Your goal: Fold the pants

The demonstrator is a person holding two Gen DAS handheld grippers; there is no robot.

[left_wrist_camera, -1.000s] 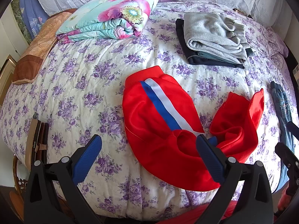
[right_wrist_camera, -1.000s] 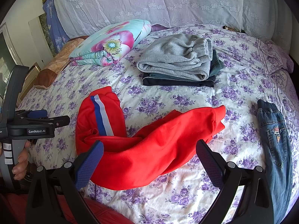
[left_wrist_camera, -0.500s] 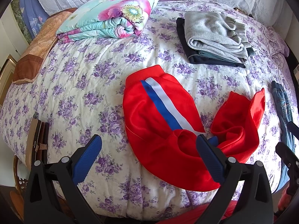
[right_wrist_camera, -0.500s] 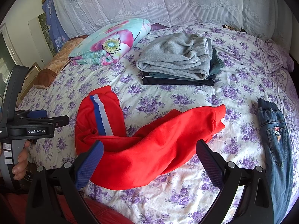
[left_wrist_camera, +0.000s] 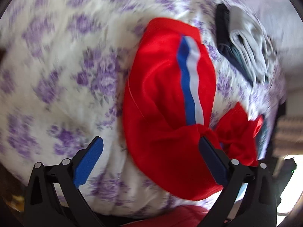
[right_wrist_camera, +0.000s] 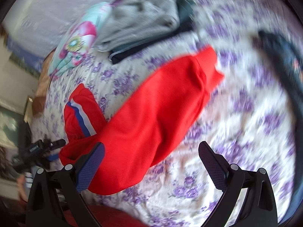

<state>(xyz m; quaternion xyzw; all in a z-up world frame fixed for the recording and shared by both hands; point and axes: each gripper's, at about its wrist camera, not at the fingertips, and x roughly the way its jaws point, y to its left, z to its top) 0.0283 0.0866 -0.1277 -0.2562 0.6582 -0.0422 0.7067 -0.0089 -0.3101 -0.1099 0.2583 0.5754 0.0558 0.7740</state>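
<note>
On the flowered quilt of the bed (left_wrist_camera: 62, 87) I see soft red pants (left_wrist_camera: 166, 102) lying crumpled, striped blue and white; my left tongs (left_wrist_camera: 151, 162) and right tongs (right_wrist_camera: 151, 166) hover spread, empty.

Bare bedspread (left_wrist_camera: 62, 71) lies open to the left of the red pants (left_wrist_camera: 166, 98). Beyond them a stack of folded clothes (right_wrist_camera: 144, 17) and a floral quilt (right_wrist_camera: 79, 43) block the far side. Jeans (right_wrist_camera: 284, 66) line the right edge of the bed.
</note>
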